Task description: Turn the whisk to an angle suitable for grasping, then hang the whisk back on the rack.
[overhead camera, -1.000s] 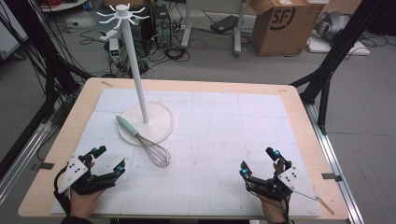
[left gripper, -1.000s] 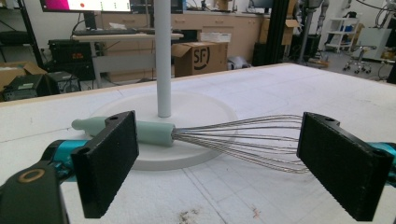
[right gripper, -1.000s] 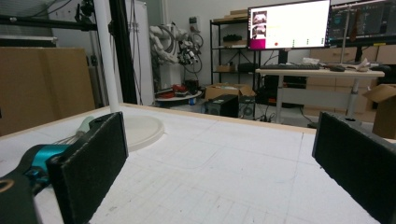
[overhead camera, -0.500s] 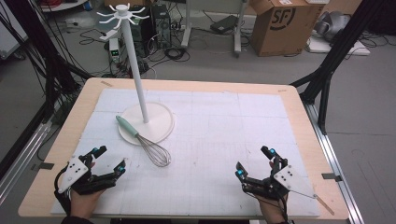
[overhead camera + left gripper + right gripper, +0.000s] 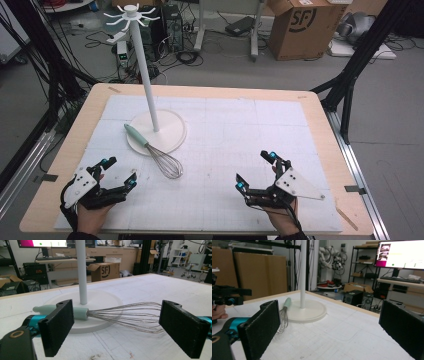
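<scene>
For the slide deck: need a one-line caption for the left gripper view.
Open left gripper faces a whisk lying partly on the white stand's base.

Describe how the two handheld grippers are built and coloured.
Both the left gripper and right gripper are black frames with teal fingertip joints and a grey three-cornered plate on top. In the gripper views, each carries two flat, rectangular black jaws with a textured face and a teal link behind.

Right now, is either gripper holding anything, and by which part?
Nothing is held. The left gripper and right gripper are both open and empty; the whisk lies on the table with its handle on the stand's base.
</scene>
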Demonstrator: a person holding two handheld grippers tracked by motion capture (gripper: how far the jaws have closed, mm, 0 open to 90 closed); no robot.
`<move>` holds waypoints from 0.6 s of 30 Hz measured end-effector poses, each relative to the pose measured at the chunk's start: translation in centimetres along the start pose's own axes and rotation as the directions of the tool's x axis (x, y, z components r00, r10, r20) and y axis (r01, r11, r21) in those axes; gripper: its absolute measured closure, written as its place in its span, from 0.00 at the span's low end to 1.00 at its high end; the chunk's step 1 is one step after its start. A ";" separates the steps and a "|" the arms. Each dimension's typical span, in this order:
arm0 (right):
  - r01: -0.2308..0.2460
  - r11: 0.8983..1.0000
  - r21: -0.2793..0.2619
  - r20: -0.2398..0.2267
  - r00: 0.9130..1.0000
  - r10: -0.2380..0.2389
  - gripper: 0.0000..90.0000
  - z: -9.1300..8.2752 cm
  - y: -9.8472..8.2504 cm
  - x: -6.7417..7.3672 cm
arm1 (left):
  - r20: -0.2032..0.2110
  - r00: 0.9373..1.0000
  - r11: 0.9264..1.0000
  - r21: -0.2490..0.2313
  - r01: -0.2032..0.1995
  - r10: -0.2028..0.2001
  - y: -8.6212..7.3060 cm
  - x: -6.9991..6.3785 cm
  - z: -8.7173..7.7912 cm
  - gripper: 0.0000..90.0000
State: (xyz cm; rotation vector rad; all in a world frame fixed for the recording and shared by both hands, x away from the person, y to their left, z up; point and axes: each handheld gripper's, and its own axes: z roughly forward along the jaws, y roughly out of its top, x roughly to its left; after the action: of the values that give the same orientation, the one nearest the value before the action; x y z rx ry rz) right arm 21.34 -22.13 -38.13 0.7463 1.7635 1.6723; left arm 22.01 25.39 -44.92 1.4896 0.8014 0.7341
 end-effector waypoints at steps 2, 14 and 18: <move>-0.003 1.000 0.012 -0.008 1.000 0.003 0.03 0.3 0.3 0.0 | 0.001 1.000 1.000 -0.004 0.000 0.000 0.1 0.0 0.0 0.15; -0.026 0.990 0.140 -0.112 0.993 0.042 0.03 6.9 3.4 -0.5 | -0.011 1.000 1.000 -0.025 0.004 -0.005 0.3 0.5 -0.5 0.15; -0.025 0.983 0.182 -0.131 0.990 0.049 0.03 8.3 3.6 -0.5 | -0.019 1.000 0.999 -0.035 0.007 -0.008 0.4 0.8 -0.7 0.15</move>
State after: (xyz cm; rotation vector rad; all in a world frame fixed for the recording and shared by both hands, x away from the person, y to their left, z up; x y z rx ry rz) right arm 27.86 -16.73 -34.85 0.7642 2.0274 1.6363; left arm 21.89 26.46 -44.51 1.4495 0.8046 0.7539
